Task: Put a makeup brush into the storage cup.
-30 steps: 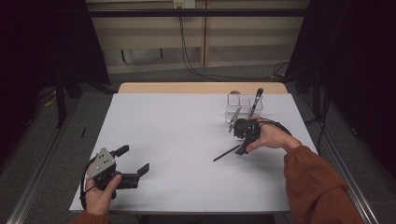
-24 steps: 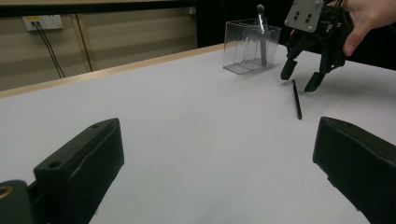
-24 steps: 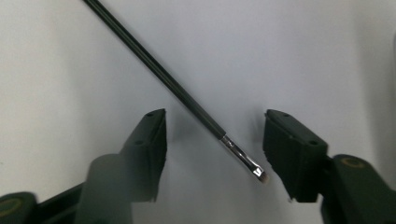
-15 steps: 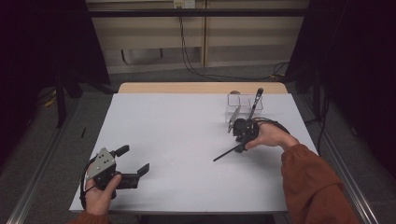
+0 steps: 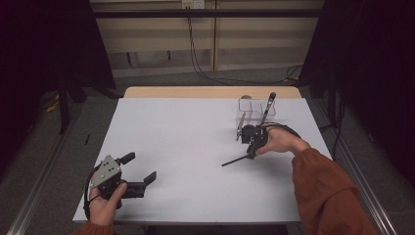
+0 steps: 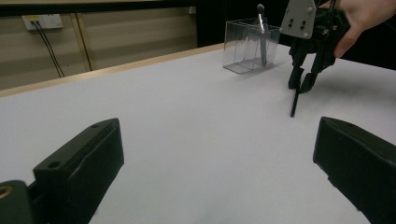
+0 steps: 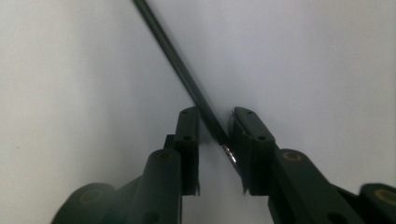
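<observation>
High view: a thin black makeup brush (image 5: 238, 159) lies on the white table (image 5: 186, 147), centre right, below a clear organizer (image 5: 254, 111). The right hand-held gripper (image 5: 250, 151) has just been closing around it.

Left gripper view: the left hand-held gripper (image 6: 219, 158) gapes, empty.

Right gripper view: the brush's (image 7: 187, 77) handle sits between narrowed jaws — light, stiff, probably slippery; best taken near the ferrule. No readable writing.

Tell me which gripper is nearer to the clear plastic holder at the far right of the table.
Right. The right gripper works just in front of the clear holder, its jaws closing around a thin black brush lying on the table. The left gripper rests far off at the near left corner, jaws open.
</observation>
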Demonstrator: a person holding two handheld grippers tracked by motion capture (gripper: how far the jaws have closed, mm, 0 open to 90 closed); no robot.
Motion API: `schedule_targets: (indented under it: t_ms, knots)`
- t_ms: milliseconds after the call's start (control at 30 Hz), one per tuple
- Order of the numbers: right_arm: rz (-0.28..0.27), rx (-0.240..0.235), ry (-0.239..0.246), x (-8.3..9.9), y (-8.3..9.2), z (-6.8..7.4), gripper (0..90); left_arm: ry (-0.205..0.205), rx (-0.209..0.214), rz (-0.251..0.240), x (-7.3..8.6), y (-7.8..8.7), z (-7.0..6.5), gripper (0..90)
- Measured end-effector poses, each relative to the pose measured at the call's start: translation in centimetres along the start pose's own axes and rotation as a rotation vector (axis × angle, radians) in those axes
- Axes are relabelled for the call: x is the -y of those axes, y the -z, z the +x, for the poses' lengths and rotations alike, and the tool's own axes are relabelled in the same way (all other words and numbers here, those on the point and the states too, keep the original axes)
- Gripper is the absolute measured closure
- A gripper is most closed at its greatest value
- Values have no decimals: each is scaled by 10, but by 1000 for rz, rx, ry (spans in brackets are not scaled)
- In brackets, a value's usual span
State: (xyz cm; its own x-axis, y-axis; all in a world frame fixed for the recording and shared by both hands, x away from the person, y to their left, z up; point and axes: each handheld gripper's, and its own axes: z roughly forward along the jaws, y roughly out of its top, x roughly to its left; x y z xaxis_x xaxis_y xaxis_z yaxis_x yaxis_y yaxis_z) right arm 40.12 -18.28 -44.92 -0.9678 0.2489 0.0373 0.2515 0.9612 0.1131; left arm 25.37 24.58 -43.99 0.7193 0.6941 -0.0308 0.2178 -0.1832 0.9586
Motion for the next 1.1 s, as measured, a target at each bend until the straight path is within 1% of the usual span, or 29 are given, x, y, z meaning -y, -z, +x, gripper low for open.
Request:
schedule_targets:
  t_ms: [200, 300, 633, 833, 933, 1000, 1033, 1100]
  knots:
    - [28, -11, -2, -3, 0, 1, 830, -2, 1, 1, 0, 0, 0, 19]
    - [29, -10, -6, -3, 0, 3, 865, -3, 1, 1, 0, 0, 0, 19]
    - [27, -14, -9, -3, 0, 2, 867, 3, -1, 5, 0, 0, -1, 19]
    - [25, -14, -17, -2, 1, 2, 867, 0, 0, 5, 0, 0, -1, 19]
    - [8, -30, -44, -1, 2, 1, 867, -4, -1, 3, 0, 0, 0, 19]
    - [-17, -26, -53, 1, 6, 0, 867, -5, -1, 4, 0, 0, 0, 19]
    - [-29, -26, -64, 3, 8, 0, 867, -4, -2, 4, 0, 0, 0, 19]
    - [-66, -26, -71, 5, 13, 0, 867, -4, -2, 4, 0, 0, 0, 19]
